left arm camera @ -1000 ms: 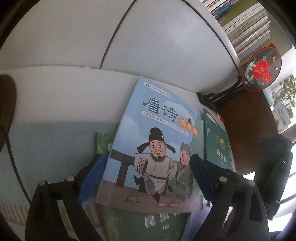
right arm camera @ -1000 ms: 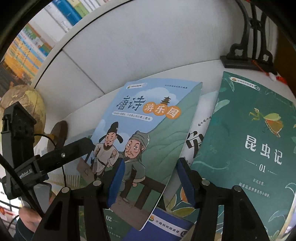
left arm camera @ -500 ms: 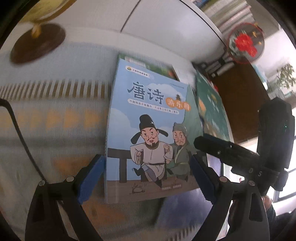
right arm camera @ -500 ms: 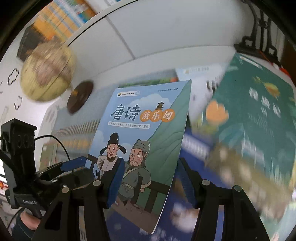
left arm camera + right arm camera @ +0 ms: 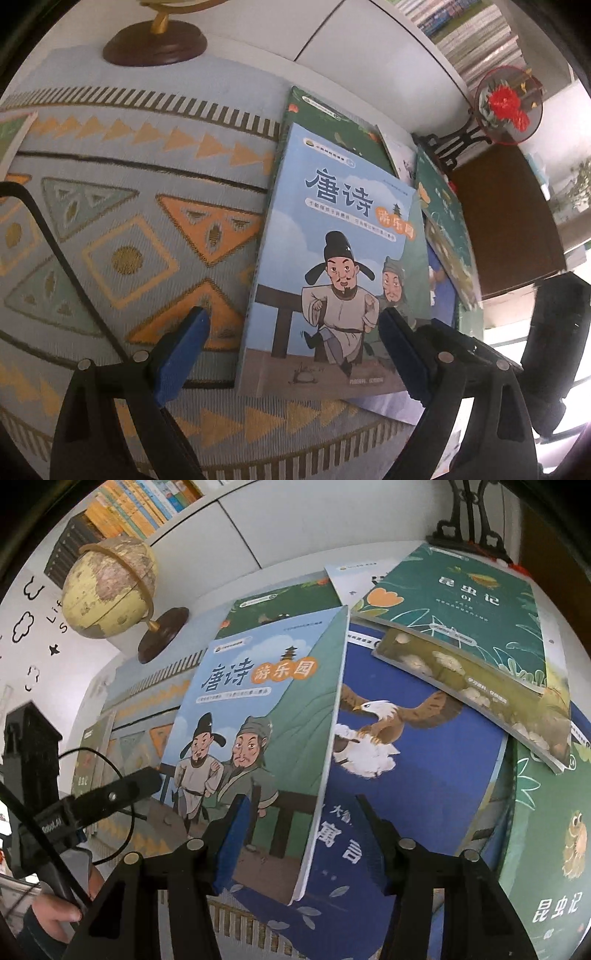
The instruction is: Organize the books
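A light-blue picture book (image 5: 332, 266) with two cartoon men on its cover is held up above the table; it also shows in the right wrist view (image 5: 255, 716). Both grippers straddle its near edge. My left gripper (image 5: 295, 354) has its jaws wide apart around the book's lower corner. My right gripper (image 5: 299, 834) has its jaws apart over the book's right edge; grip contact is hidden. Under it lie a dark-blue eagle book (image 5: 406, 760), green insect books (image 5: 472, 602) and a tan book (image 5: 480, 686).
A patterned blue and orange cloth (image 5: 122, 221) covers the table. A globe (image 5: 110, 587) on a dark wooden base (image 5: 155, 44) stands at the back left. A red-flower fan on a black stand (image 5: 506, 107) is at the back right. Bookshelves line the wall.
Both grippers and the light-blue book have pulled back and up from the wall. The cloth, globe base and the books underneath have come into view.
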`<state>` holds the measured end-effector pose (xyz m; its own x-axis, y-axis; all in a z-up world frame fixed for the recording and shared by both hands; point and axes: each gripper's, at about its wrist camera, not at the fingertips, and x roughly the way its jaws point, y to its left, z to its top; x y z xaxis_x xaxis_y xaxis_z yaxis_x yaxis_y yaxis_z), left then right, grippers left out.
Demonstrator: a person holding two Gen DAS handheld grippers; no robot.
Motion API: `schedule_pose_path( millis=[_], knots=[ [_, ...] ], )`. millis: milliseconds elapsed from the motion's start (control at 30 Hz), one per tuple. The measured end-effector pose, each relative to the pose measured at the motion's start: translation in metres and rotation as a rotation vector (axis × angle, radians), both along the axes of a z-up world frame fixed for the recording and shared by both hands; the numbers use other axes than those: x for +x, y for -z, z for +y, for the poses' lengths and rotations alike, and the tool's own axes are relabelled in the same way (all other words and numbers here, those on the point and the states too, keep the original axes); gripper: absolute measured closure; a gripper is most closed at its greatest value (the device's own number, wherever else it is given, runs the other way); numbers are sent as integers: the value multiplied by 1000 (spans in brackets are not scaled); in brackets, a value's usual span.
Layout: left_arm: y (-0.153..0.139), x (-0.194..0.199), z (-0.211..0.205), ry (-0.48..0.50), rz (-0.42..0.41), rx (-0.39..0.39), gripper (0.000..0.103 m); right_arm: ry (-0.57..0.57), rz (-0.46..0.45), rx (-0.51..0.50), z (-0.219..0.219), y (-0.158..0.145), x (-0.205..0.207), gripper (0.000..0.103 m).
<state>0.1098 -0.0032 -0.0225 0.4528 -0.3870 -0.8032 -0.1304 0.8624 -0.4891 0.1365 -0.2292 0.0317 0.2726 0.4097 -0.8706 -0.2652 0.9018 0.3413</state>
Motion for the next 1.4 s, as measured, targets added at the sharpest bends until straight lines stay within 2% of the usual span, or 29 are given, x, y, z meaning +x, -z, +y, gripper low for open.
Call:
schedule_pose_path(
  millis=[67, 100, 200, 267, 333, 400, 467, 567, 633, 767, 833, 867, 900, 933, 1000, 1033, 1067, 1100, 1233, 1400],
  knots=[
    [0, 2, -6, 17, 0, -14, 12, -11, -11, 21, 4, 2, -3, 61],
    [0, 3, -10, 27, 1, -38, 11, -7, -16, 19, 4, 2, -5, 61],
    [-4, 0, -14, 32, 18, -36, 11, 15, -5, 42, 2, 1, -6, 62],
    [-12, -7, -13, 38, -3, -115, 11, 45, 2, 71, -6, -2, -4, 62],
    [-30, -18, -10, 45, -65, -253, 11, 76, 0, 94, -18, -5, 1, 62],
    [-48, -26, -13, 73, -134, -329, 11, 83, 29, 117, -28, -2, 8, 62],
    [-51, -26, -19, 74, -153, -319, 11, 88, 73, 154, -36, 5, 13, 62],
    [-27, -13, -24, 25, -76, -282, 11, 114, 108, 233, -46, 8, 16, 62],
    [-9, -5, -25, -11, -39, -324, 13, 128, 132, 267, -50, 11, 17, 62],
    [-11, 5, -39, -10, -60, -300, 15, 131, 153, 288, -48, 8, 17, 60],
    [-15, 9, -45, 12, -69, -303, 26, 135, 145, 288, -47, 3, 17, 58],
    [-13, 9, -44, 14, -63, -315, 35, 135, 144, 298, -47, 0, 18, 58],
    [-11, 13, -42, 6, -43, -342, 44, 135, 145, 311, -47, -2, 19, 58],
    [-10, 14, -37, -6, -32, -371, 48, 139, 150, 329, -48, -3, 21, 58],
    [-7, 15, -26, -36, -11, -501, 56, 144, 157, 352, -53, -7, 22, 53],
    [-4, 14, -20, -49, -2, -595, 68, 146, 165, 359, -55, -7, 22, 46],
    [-3, 14, -17, -53, 3, -659, 71, 148, 183, 382, -59, -5, 22, 41],
    [-3, 15, -15, -56, 10, -721, 72, 155, 204, 412, -65, -2, 22, 41],
    [-1, 19, -18, -54, 52, -832, 72, 216, 298, 540, -78, 16, 19, 40],
    [2, 23, -27, -18, 92, -889, 72, 281, 372, 720, -89, 37, 28, 39]
  ],
)
